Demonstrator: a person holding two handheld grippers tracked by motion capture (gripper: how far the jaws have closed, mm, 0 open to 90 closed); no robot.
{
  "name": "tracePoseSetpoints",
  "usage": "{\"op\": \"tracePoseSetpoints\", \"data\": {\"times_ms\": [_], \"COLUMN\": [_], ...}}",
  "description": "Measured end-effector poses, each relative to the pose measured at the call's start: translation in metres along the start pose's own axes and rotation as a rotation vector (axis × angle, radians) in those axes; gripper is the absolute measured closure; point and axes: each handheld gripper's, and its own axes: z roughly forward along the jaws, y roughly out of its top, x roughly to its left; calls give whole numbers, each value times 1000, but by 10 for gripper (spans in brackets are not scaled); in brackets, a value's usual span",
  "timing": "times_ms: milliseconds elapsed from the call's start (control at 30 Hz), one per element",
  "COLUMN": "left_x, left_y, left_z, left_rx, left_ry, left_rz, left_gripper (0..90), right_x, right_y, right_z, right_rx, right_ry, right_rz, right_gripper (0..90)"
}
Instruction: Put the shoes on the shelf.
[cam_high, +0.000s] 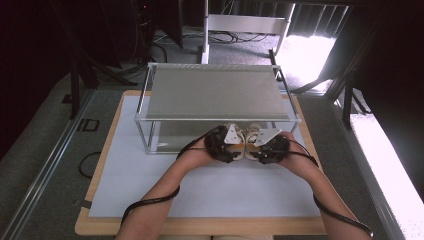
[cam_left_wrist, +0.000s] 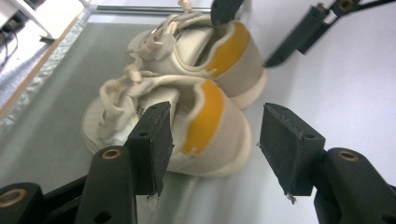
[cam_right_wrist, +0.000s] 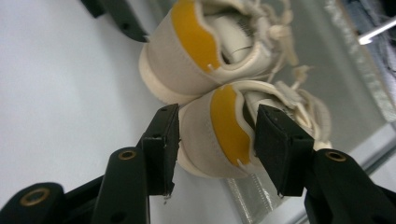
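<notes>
Under the front edge of the metal rack (cam_high: 215, 97), two cream sneakers (cam_left_wrist: 187, 116) stand together; the left gripper (cam_left_wrist: 215, 147) and right gripper (cam_right_wrist: 215, 149), jaws open, each straddle a heel and should probably close evenly.

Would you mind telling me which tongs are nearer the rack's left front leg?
Left. The left tongs sit between the rack's left front leg and the right tongs, which lie farther along.
</notes>
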Motion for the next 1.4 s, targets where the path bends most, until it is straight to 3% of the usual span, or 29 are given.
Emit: {"op": "tracePoseSetpoints", "data": {"times_ms": [200, 367, 400, 433, 667, 733, 967, 1233, 1400], "left_x": [-11, -17, -17, -17, -20, -22, -23, -22, -23], "left_y": [-4, -7, -10, -10, -22, -22, -19, -18, -21], "left_z": [-8, -10, -11, -11, -4, -1, 12, 13, 14], "left_rx": [-1, 25, 32, 32, 37, 36, 37, 45, 19], "left_ry": [12, 28, 21, 21, 33, 31, 27, 26, 51], "left_rz": [-48, -78, -107, -107, -208, -215, -245, -240, -267], "left_gripper": [434, 434, 434, 434, 433, 433, 433, 432, 434], "right_x": [8, 17, 19, 19, 22, 22, 20, 15, 14], "right_y": [-10, -18, -26, -28, -47, -49, -52, -45, -44], "right_z": [-16, -17, -18, -17, -10, -8, 5, 19, 22], "right_rx": [-80, -70, -75, -77, -71, -68, -87, -75, -84], "right_ry": [-40, -59, -59, -55, -78, -84, -74, -85, -96], "right_rz": [71, 98, 140, 162, 279, 288, 385, 417, 431], "right_gripper": [523, 524, 528, 529, 548, 546, 484, 458, 442]}}
